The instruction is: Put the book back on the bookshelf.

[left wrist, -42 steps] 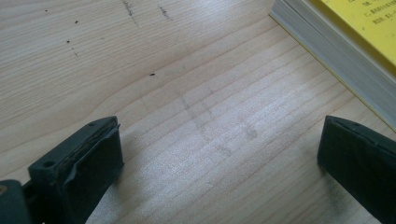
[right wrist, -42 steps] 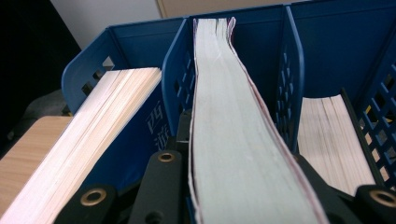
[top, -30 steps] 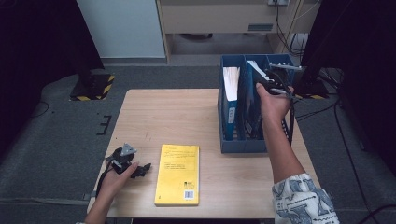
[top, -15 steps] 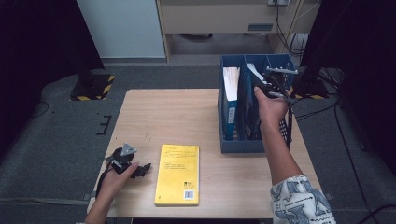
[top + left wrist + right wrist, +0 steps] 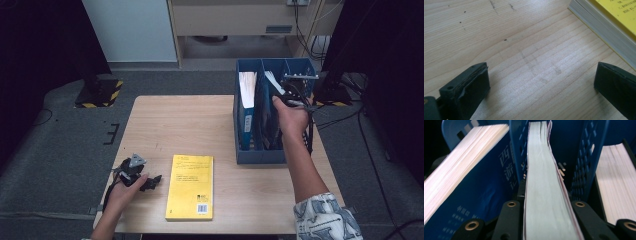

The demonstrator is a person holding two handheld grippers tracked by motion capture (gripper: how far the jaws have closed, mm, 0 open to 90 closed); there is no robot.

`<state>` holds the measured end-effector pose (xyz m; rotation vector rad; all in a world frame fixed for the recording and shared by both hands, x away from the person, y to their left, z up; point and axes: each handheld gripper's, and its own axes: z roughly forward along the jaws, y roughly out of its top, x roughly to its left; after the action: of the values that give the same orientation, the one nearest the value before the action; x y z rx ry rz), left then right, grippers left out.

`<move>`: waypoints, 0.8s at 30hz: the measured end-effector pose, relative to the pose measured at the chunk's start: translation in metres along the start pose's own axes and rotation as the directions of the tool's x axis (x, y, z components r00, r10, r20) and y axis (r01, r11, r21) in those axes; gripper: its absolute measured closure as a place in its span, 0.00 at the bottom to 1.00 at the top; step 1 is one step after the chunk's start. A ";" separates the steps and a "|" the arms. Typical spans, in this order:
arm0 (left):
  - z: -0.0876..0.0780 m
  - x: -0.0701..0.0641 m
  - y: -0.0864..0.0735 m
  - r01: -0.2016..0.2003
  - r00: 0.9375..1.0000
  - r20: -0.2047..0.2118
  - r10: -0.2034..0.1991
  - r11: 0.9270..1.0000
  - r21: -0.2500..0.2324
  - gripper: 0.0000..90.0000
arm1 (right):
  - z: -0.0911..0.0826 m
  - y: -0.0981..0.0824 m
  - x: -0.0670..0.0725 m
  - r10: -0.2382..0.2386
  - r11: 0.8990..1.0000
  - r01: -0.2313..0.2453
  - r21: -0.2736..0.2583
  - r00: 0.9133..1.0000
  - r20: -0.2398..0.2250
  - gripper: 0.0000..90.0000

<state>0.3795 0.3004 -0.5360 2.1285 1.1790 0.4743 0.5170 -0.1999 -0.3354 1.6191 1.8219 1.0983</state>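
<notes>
The book (image 5: 546, 182) stands on edge in the middle slot of the blue file rack (image 5: 260, 155), its page edge running up between the jaws of the right gripper (image 5: 547, 220), which are clamped on it. The step in hand looks like seating or drawing this book in its slot; either way the next move calls for a straight travel along the slot, clear of the blue dividers. Neighbouring books fill the slots on each side. The left gripper (image 5: 134, 172) rests on the counter (image 5: 200, 120) with jaws apart and empty, just beside a yellow book (image 5: 191, 186). Beyond lie grey carpet and cables.
</notes>
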 end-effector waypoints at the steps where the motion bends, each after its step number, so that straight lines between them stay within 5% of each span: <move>1: 0.000 0.000 0.000 0.000 1.000 0.000 0.000 1.000 0.000 0.00 | -0.001 0.000 0.001 0.001 1.000 -0.001 0.009 1.000 -0.007 0.79; 17: 0.000 0.000 0.000 0.000 1.000 -0.001 0.000 1.000 0.000 0.00 | -0.008 -0.002 0.000 -0.025 0.998 0.027 0.053 0.999 -0.037 0.75; 24: 0.000 0.000 0.000 0.000 1.000 0.000 0.000 1.000 0.000 0.00 | -0.010 -0.002 0.001 -0.038 0.998 0.039 0.054 0.999 -0.028 0.81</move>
<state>0.3794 0.3003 -0.5360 2.1286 1.1796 0.4746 0.5080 -0.2016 -0.3315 1.6004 1.9078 1.0671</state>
